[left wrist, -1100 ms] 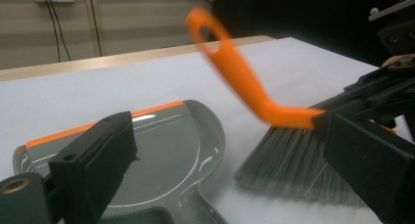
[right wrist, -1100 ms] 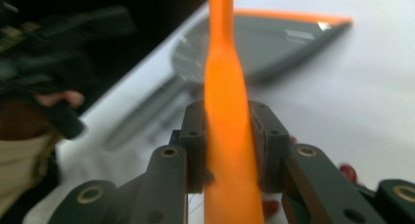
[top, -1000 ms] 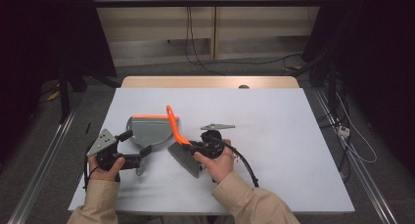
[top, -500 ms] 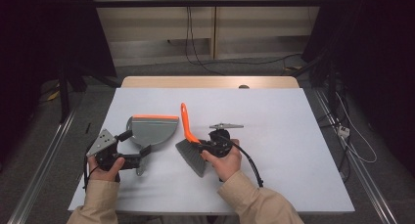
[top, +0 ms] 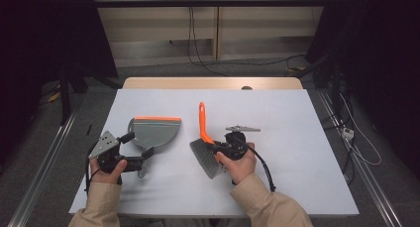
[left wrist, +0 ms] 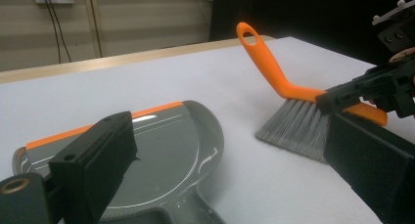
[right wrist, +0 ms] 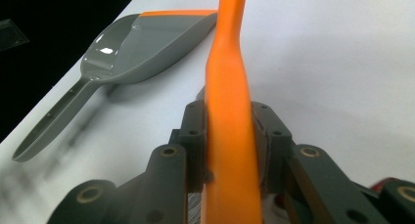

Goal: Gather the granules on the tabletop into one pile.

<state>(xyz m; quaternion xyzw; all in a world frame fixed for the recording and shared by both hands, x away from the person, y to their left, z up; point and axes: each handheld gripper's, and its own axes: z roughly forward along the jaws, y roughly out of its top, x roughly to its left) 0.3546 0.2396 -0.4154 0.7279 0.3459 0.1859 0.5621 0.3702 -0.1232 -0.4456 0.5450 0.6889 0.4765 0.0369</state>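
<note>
High view, left to right: the left gripper sits at the 6 o'clock end of the grey dustpan, jaws spread on either side of its handle, no pressing contact visible. Dustpan long axis runs 6 to 12 o'clock, orange lip at 12. At its 3 o'clock, apart, the right gripper clamps the orange brush, bristles toward the pan. The white table between them is unobstructed

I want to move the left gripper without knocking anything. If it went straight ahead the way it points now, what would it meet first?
Probably the dustpan: the left gripper looks along its open jaws straight over the pan, close ahead. The brush, clamped in the right gripper, lies off to one side.
</note>
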